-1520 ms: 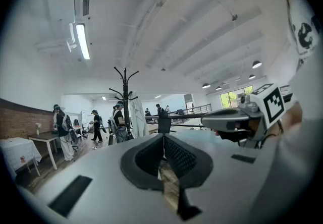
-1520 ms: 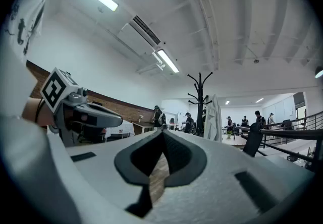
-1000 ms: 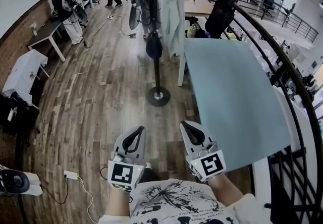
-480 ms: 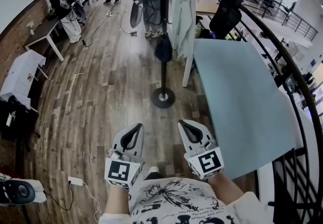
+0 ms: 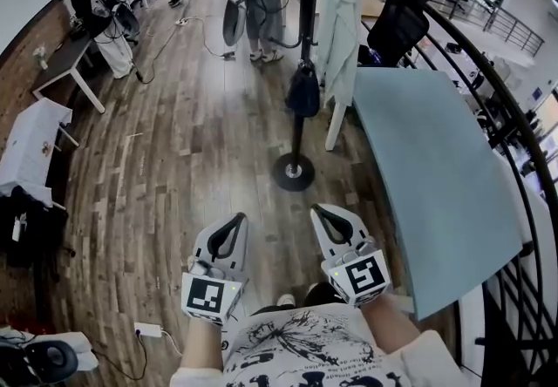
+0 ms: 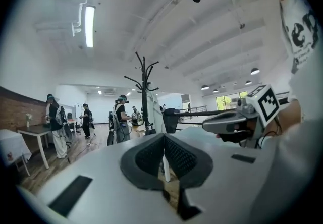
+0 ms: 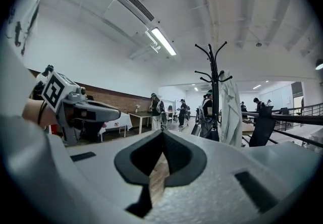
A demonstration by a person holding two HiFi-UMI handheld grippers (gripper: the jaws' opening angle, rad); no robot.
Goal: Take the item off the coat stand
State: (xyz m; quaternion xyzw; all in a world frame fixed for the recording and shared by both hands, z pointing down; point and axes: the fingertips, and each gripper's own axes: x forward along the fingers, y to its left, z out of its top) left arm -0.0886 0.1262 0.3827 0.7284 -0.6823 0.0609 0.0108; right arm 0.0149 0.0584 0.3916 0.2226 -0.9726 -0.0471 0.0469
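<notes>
One coat stand, one coat, one bag.

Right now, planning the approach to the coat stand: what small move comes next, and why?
Probably step toward the coat stand: left gripper and right gripper are shut, empty and low, well short of the white coat and dark bag.

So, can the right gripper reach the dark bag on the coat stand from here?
Probably not yet: the right gripper is shut near the body, and the dark bag hangs well ahead. Only floor lies between.
</notes>
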